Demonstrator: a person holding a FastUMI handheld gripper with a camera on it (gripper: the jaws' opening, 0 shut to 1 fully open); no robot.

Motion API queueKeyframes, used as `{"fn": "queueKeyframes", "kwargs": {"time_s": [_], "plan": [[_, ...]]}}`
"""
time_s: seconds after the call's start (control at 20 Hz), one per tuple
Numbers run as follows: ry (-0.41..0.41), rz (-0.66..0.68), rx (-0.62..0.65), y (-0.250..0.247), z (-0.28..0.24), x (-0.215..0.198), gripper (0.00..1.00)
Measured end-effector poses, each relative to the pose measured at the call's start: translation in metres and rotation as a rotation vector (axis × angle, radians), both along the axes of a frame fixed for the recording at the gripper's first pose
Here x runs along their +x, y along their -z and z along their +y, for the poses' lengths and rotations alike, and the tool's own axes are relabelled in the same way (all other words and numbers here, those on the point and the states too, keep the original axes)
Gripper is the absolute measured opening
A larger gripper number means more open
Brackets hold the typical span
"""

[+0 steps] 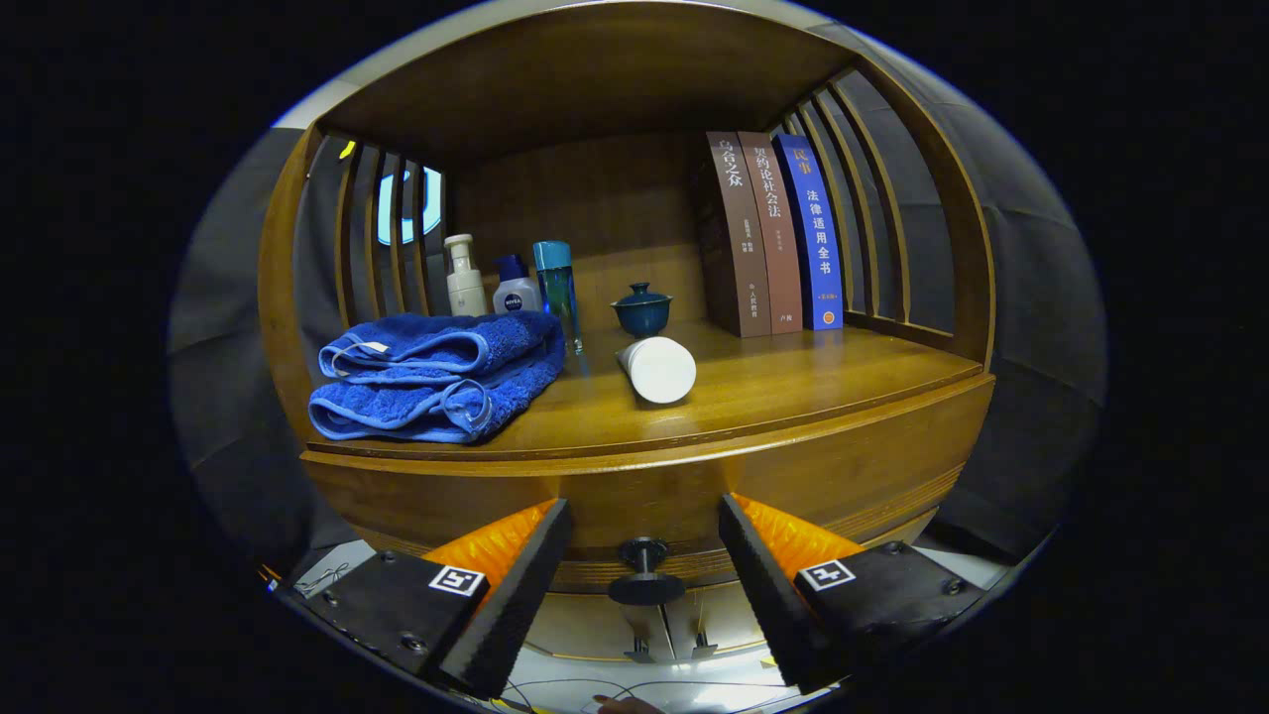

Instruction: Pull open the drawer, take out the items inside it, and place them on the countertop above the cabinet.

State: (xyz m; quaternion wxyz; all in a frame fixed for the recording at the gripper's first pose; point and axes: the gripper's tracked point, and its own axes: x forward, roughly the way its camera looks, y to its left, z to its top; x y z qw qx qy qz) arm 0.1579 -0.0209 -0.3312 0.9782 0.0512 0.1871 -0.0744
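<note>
Gripper (644, 570) is hovering level with the drawer front (694, 486), jaws standing wide with nothing between them but the drawer knob (644, 575). Neither finger is touching the knob; it is sitting in the gap, slightly ahead of the fingertips. This centring is probably deliberate: a small round knob on a short stem needs both fingers closing evenly on it, otherwise the pull will slip off.

Drawer is appearing closed, its front lying flush under the front edge of the worktop (793, 397). Contents are hidden, so I cannot tell whether anything is inside.

On the worktop: a folded blue towel (436, 377) is lying at the left front corner, slightly overhanging toward the edge. A white cylinder (659, 369) is lying on its side near the middle, its flat end facing the gripper. Behind it a small lidded teal cup (641, 309) is standing upright. Three bottles (511, 288) are standing behind the towel toward the back left. Three books (773, 233) are standing upright at the back right, against the slatted side.

Judgement: the scene fits two stages, either drawer awaiting opening with items inside, or drawer shut again with the towel and cylinder being the removed items. The towel and cylinder near the front edge would suit things set down from below, but this cannot be settled.
</note>
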Motion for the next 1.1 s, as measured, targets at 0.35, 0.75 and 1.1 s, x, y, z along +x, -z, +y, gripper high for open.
{"fn": "queueKeyframes", "kwargs": {"time_s": [0.35, 0.75, 1.1], "plan": [[-0.008, -0.007, -0.004, -0.014, 0.003, -0.004, 0.99], [-0.014, -0.098, -0.023, -0.095, 0.009, -0.029, 0.99], [-0.012, -0.194, -0.064, -0.212, 0.015, -0.069, 0.98]]}}
